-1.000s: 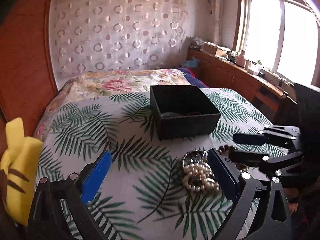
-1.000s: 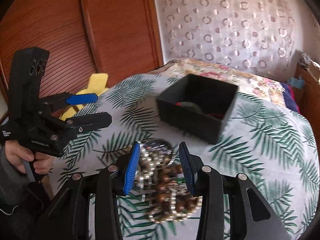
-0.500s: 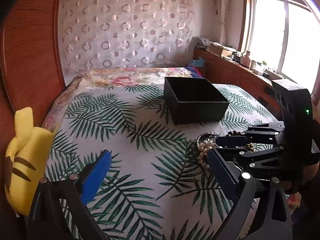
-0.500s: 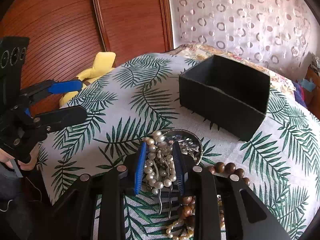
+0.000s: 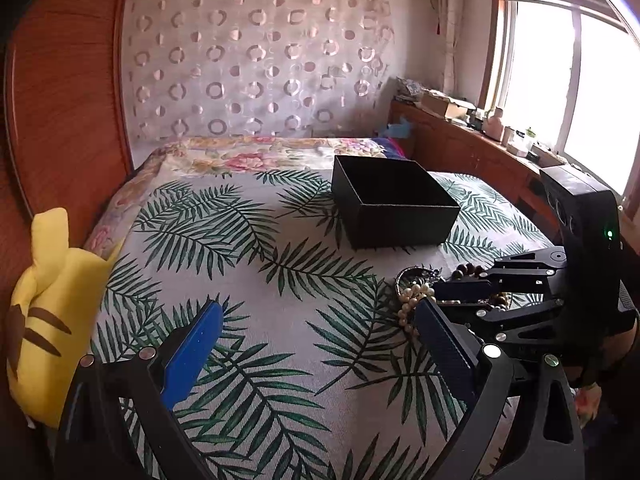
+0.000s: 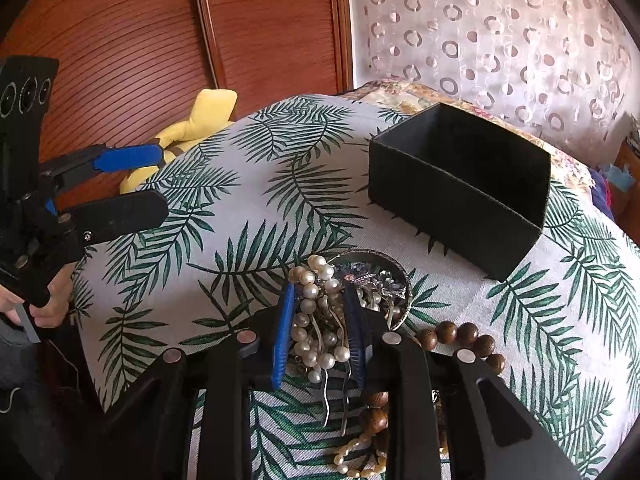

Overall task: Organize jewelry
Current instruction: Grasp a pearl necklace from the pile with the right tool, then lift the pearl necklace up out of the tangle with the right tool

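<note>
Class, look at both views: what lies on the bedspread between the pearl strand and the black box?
A round jewelled bangle lies between pearl strand and black box, clearest in the right wrist view.

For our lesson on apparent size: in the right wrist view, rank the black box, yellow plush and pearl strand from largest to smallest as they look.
1. Black box
2. Yellow plush, partly hidden
3. Pearl strand, close to the plush in size, so the order is unsure

The right gripper is closing its jaws around the white pearl strand, which is now lying between pads that stood wider apart a second ago. It is also sitting lower in the jewelry pile, with the wooden bead bracelet now showing to its right. The left gripper is now facing bare leaf-print bedspread, with the pile off to its right.
</note>
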{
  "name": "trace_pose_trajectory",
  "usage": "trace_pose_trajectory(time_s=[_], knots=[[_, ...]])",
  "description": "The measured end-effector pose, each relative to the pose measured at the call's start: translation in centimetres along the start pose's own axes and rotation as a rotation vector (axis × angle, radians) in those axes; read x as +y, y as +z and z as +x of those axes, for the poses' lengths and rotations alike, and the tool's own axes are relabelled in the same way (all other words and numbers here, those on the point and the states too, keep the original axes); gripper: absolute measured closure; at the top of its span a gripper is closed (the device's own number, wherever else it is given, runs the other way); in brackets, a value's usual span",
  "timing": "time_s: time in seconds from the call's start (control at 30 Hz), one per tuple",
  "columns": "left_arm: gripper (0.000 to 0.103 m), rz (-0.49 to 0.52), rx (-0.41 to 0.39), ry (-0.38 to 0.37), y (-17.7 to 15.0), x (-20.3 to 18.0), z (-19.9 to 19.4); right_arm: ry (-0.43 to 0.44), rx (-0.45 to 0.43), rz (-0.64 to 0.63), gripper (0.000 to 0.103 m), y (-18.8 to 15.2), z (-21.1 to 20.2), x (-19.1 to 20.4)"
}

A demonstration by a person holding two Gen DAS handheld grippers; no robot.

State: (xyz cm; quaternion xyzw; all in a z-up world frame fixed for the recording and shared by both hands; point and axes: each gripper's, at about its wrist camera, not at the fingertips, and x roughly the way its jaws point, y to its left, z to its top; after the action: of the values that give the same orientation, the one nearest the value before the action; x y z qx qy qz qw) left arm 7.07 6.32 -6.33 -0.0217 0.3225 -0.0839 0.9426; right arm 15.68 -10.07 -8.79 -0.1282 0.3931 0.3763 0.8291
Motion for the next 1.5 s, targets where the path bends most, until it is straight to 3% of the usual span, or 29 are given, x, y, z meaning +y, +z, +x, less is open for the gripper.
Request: trace_pose_trajectory(time_s=[0.1,0.23,0.27,0.8,1.5], knots=[[0.010,0.000,0.001,0.001,0.0,0.0,0.0,0.016,-0.014,0.003,0.089,-0.1,-0.4,0.3],[0.010,0.000,0.002,0.001,0.0,0.0,0.0,0.010,-0.020,0.000,0.090,-0.3,-0.6,0.4],[0.010,0.000,0.001,0.000,0.0,0.0,0.0,0.015,-0.026,0.002,0.095,-0.3,-0.8,0.3],[0.010,0.004,0.008,-0.010,-0.2,-0.6,0.1,-0.007,-0.159,-0.001,0.095,1.1,-6.2,0.1],[0.010,-0.001,0.026,-0.030,-0.5,-1.2,0.7,-0.076,-0.389,-0.096,0.095,6.4,-16.4,0.9]])
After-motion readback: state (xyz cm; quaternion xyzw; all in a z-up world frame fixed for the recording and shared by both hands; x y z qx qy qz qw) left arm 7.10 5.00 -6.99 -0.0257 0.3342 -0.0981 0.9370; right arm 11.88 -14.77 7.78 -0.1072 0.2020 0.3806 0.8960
